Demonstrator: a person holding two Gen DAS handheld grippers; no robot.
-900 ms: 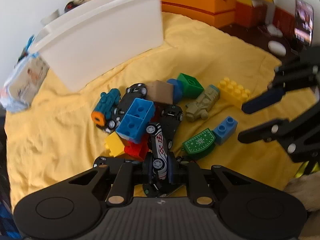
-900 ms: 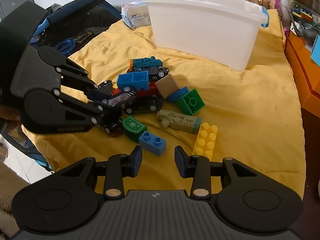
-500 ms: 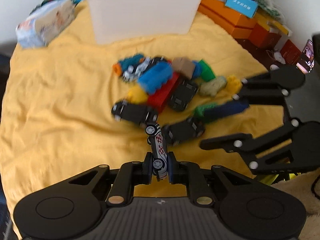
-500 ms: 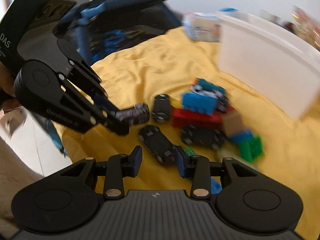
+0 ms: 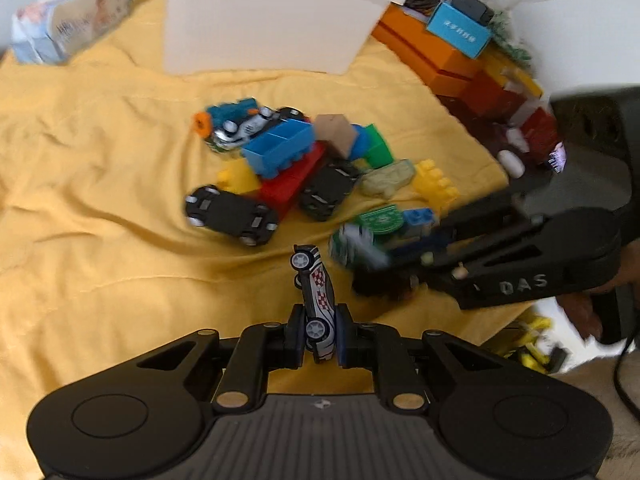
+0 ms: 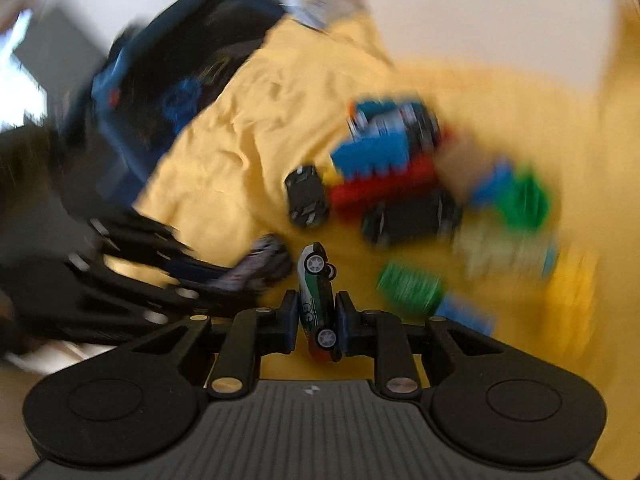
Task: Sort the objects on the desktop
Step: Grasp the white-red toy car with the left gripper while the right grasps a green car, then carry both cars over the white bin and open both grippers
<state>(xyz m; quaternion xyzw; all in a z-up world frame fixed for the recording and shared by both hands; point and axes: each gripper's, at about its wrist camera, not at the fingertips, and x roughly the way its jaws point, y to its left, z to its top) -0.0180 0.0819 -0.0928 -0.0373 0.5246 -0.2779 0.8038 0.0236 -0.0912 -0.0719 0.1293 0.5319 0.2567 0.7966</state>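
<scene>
Since half a second ago: my right gripper (image 6: pixel 317 320) now clamps a green-and-white toy car (image 6: pixel 317 300); left gripper (image 5: pixel 319 332) clamps the silver checkered toy car (image 5: pixel 316 300), above the yellow cloth's (image 5: pixel 100 200) near edge. Risk: narrow side grips, fast swings; either car slips.

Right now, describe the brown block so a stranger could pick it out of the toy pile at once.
Start at the big white bin at the far side of the yellow cloth, then drop to the toy pile in front of it. The brown block sits tilted on top, between the blue brick and the green brick. It alone is plain brown with no studs.
</scene>
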